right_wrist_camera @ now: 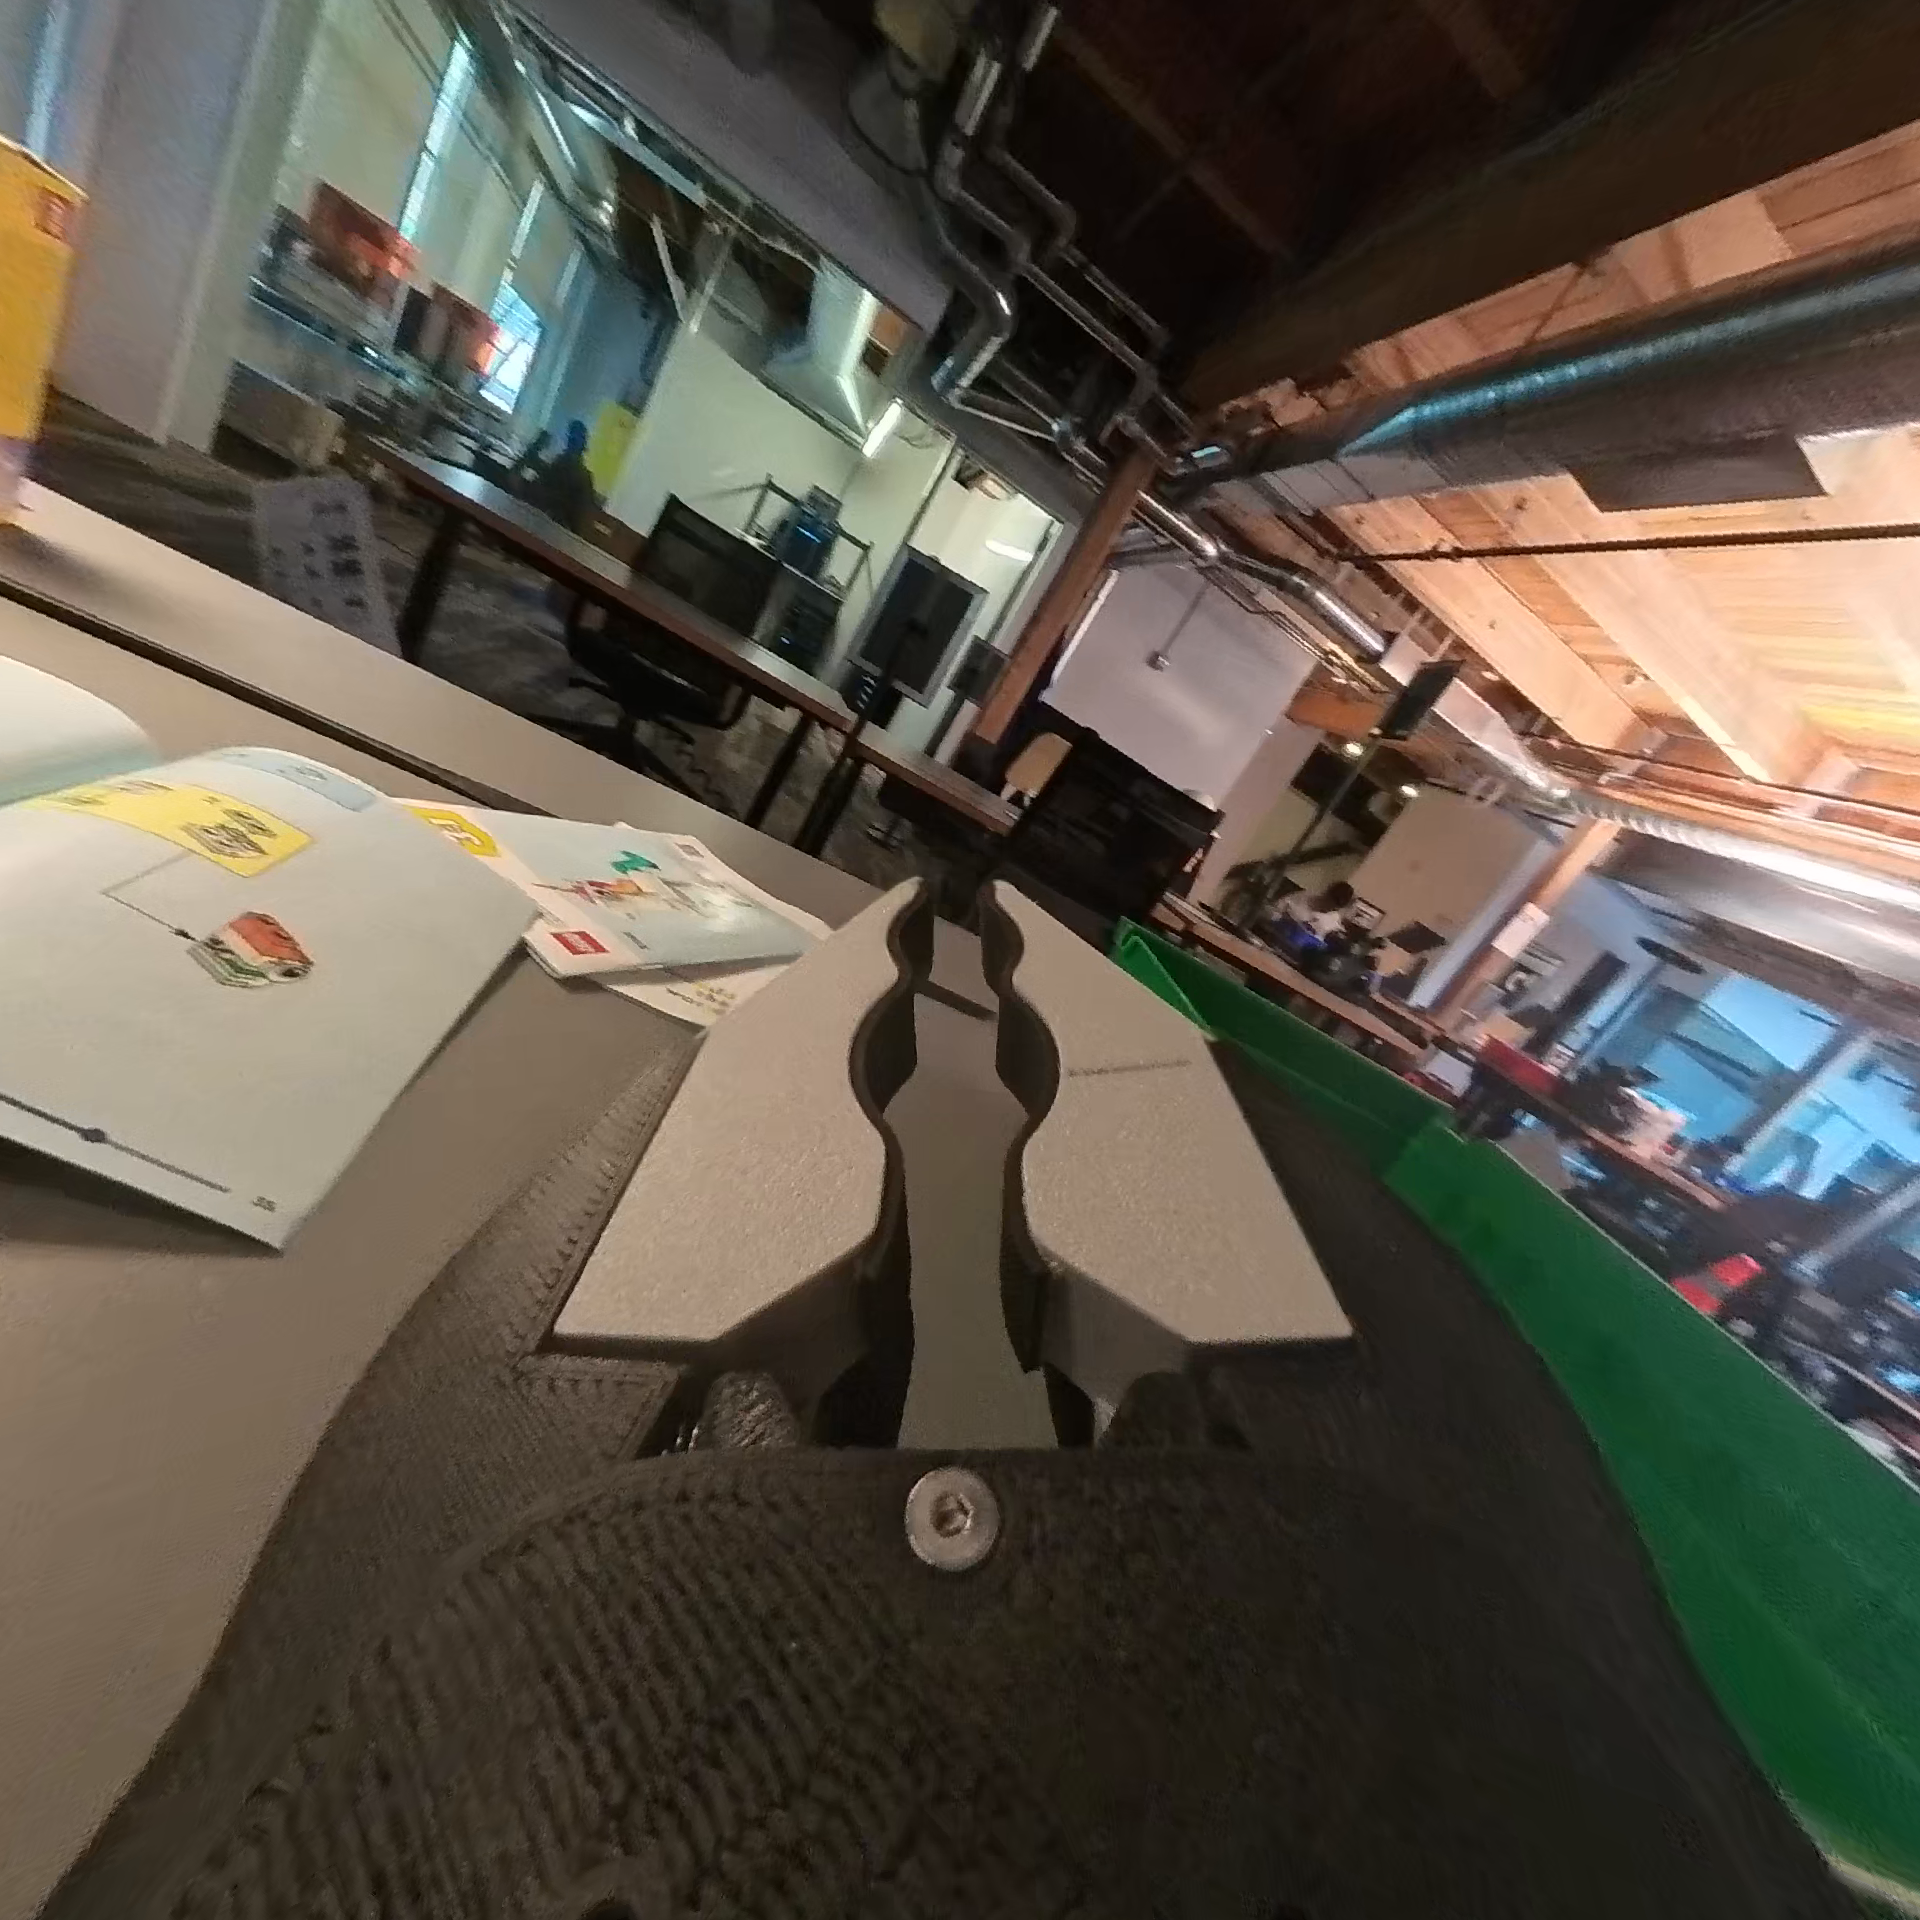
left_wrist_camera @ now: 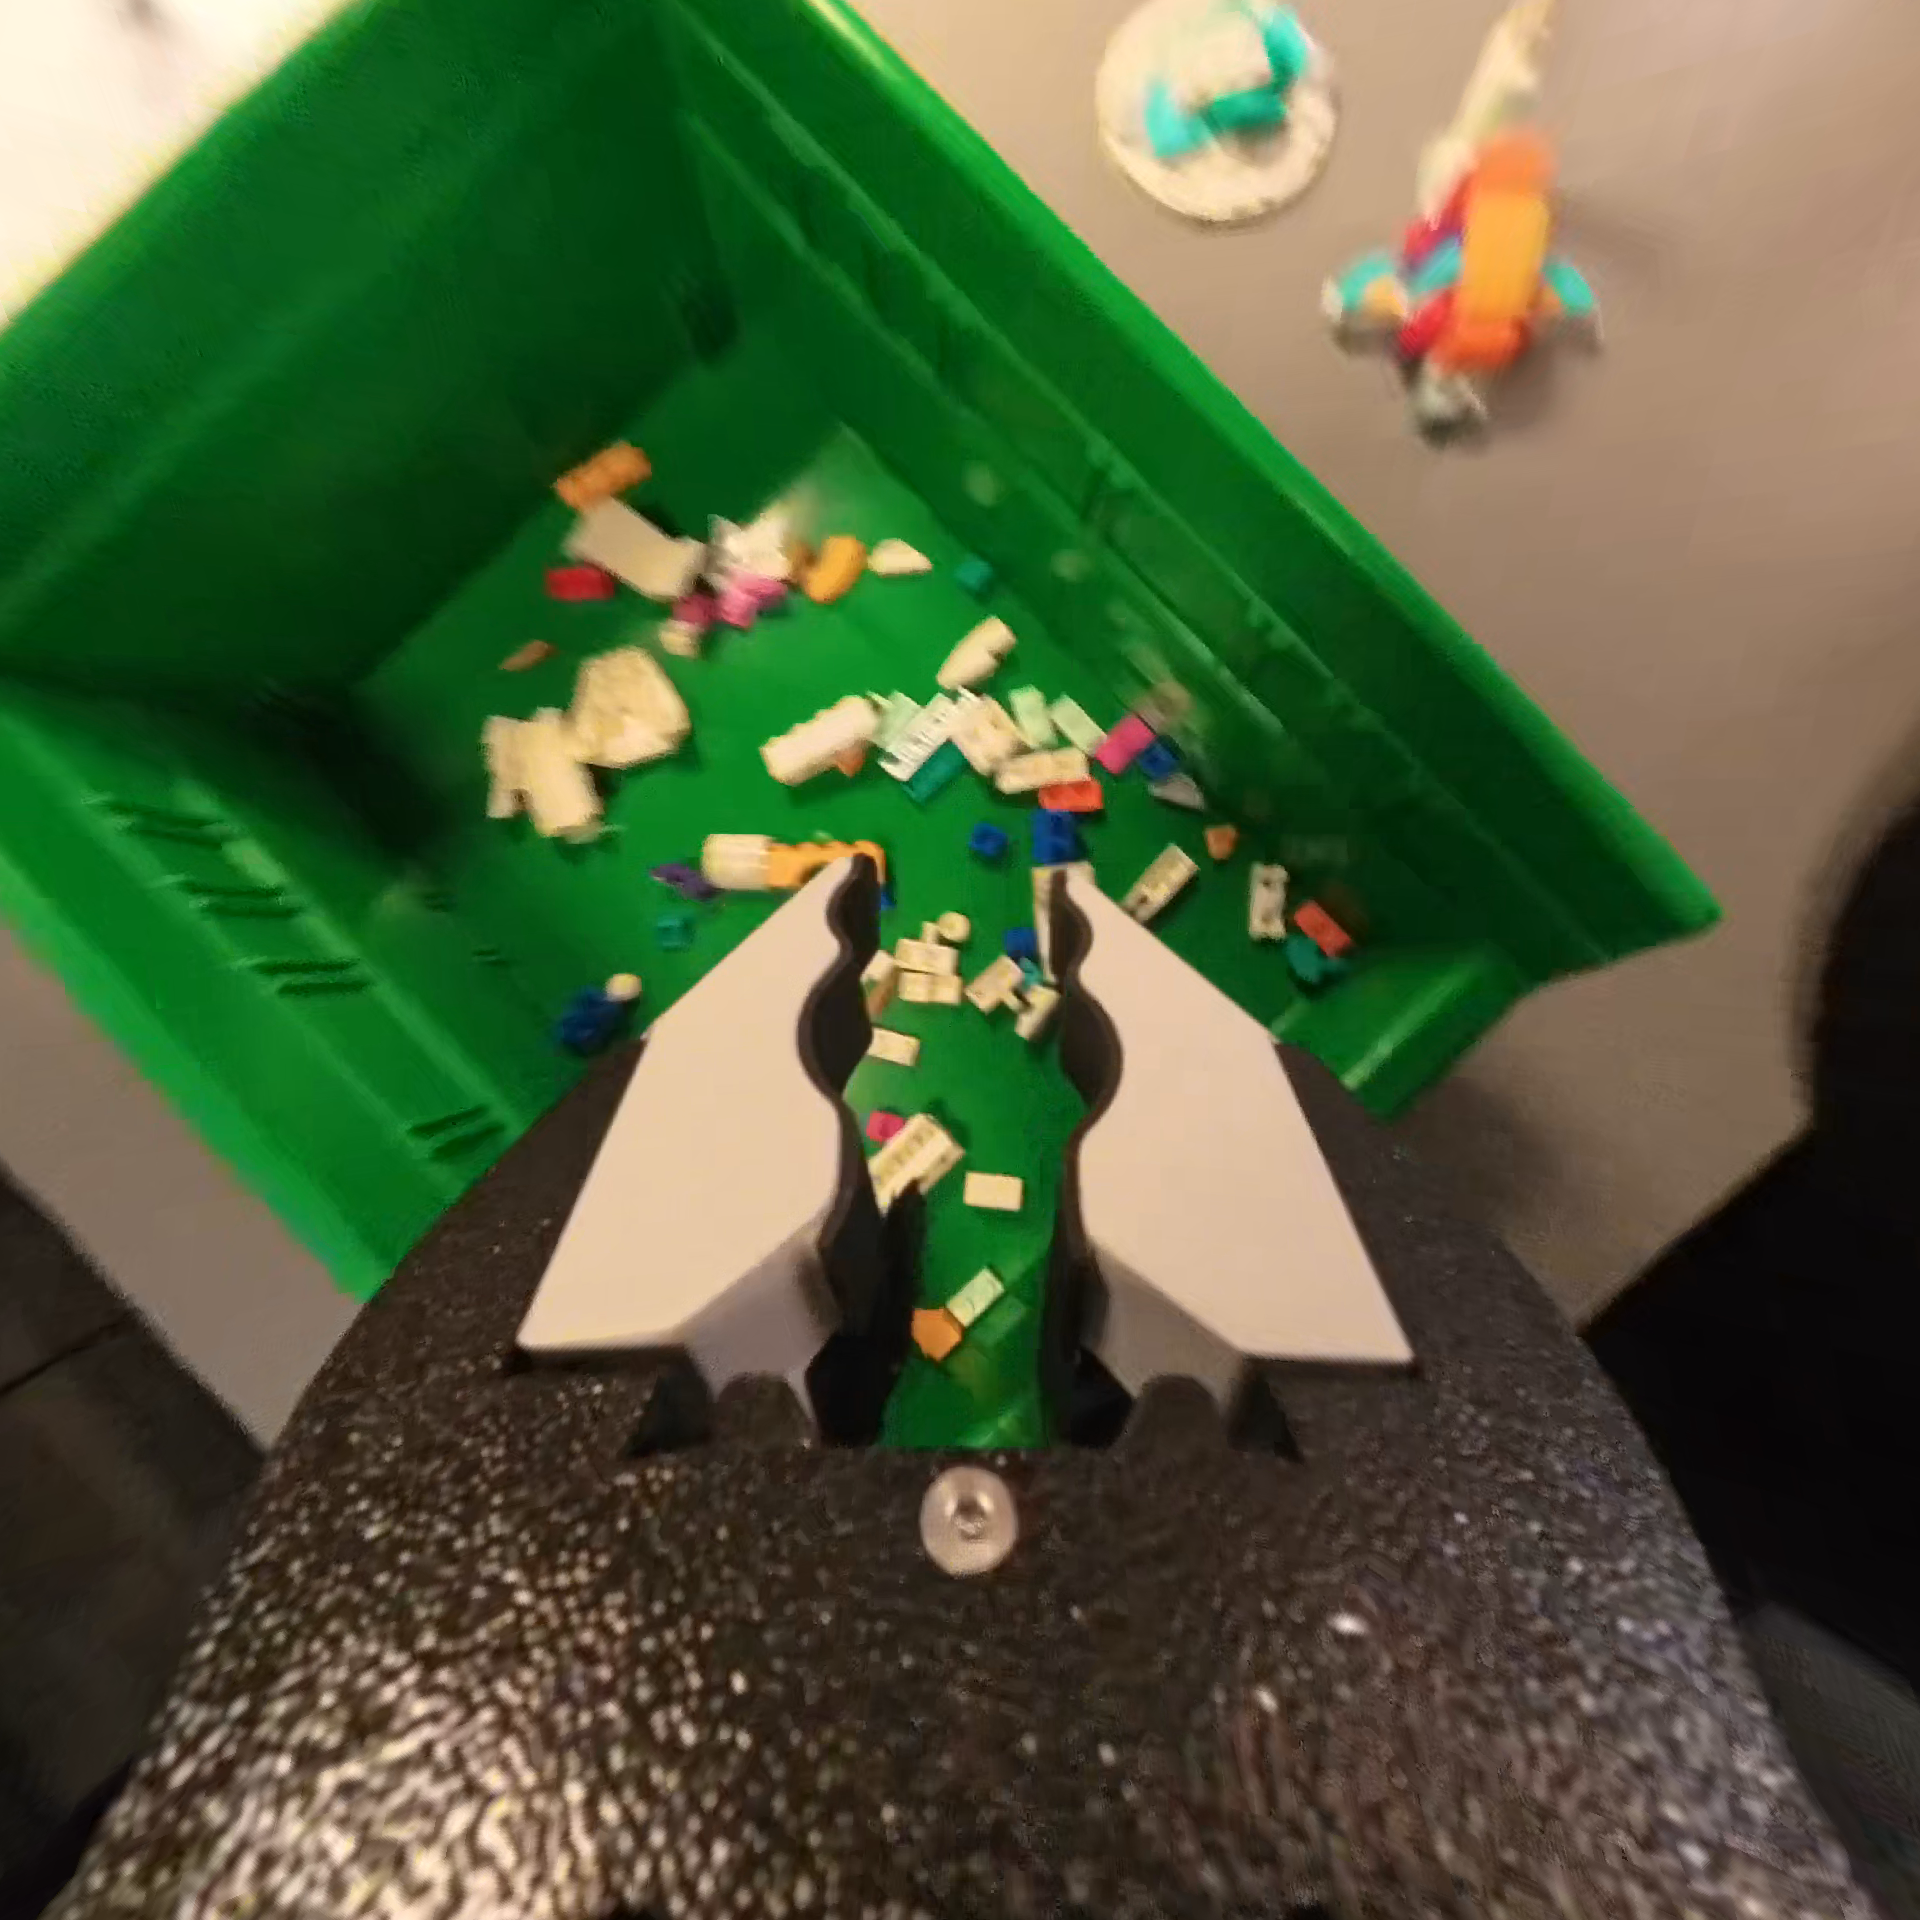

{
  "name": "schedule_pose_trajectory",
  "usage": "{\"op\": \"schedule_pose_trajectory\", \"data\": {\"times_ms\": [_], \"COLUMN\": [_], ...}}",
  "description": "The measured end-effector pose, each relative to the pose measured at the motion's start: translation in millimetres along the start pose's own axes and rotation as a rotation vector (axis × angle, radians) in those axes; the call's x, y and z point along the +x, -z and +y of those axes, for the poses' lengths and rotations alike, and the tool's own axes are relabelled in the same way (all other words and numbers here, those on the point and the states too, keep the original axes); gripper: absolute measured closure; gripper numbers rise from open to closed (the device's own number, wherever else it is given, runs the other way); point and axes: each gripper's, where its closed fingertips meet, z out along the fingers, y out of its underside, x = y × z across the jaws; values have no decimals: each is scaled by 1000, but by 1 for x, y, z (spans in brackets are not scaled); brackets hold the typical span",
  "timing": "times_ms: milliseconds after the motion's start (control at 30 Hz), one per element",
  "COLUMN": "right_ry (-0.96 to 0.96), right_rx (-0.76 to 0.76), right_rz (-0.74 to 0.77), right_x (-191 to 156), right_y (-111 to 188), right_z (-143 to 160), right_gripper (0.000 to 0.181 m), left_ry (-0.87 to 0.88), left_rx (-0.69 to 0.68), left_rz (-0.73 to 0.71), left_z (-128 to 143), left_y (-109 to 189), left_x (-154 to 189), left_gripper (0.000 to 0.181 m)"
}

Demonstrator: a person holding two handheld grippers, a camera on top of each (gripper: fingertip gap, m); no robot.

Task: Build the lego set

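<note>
A green bin (left_wrist_camera: pixel 436 343) holds several loose lego pieces (left_wrist_camera: pixel 935 727), mostly white, with orange, blue, pink and teal ones. My left gripper (left_wrist_camera: pixel 956 883) hangs open and empty above the bin's near end. A part-built orange and multicolour lego model (left_wrist_camera: pixel 1475 281) lies on the grey table to the right of the bin. My right gripper (right_wrist_camera: pixel 951 891) rests low on the grey table with a narrow gap between its fingers and nothing in it. The bin's green wall (right_wrist_camera: pixel 1558 1278) runs along its right.
A clear round dish (left_wrist_camera: pixel 1216 104) with teal and white pieces sits beyond the bin. An open instruction booklet (right_wrist_camera: pixel 239 987) and a second booklet (right_wrist_camera: pixel 665 914) lie left of my right gripper. A yellow box (right_wrist_camera: pixel 31 281) stands at far left. The left wrist view is motion-blurred. Tip to tip, the grippers are about 65 cm apart. About 25 cm separates my left fingertips from the clear round dish (left_wrist_camera: pixel 1216 104).
</note>
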Motion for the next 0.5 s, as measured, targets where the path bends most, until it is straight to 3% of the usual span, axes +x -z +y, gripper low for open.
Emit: {"op": "schedule_pose_trajectory", "data": {"times_ms": [200,400,500], "right_ry": [56,92,114], "right_rx": [-82,-119,-129], "right_rz": [72,89,82], "right_x": [10,10,8], "right_y": [-4,-6,-7], "right_z": [15,20,22], "right_gripper": [175,175,175], "left_ry": [-133,-159,-186], "left_rx": [-146,-177,-206], "left_rz": [82,271,285], "left_z": [28,42,49], "left_y": [-22,-25,-26], "left_x": [10,34,40], "left_gripper": [149,139,138]}}
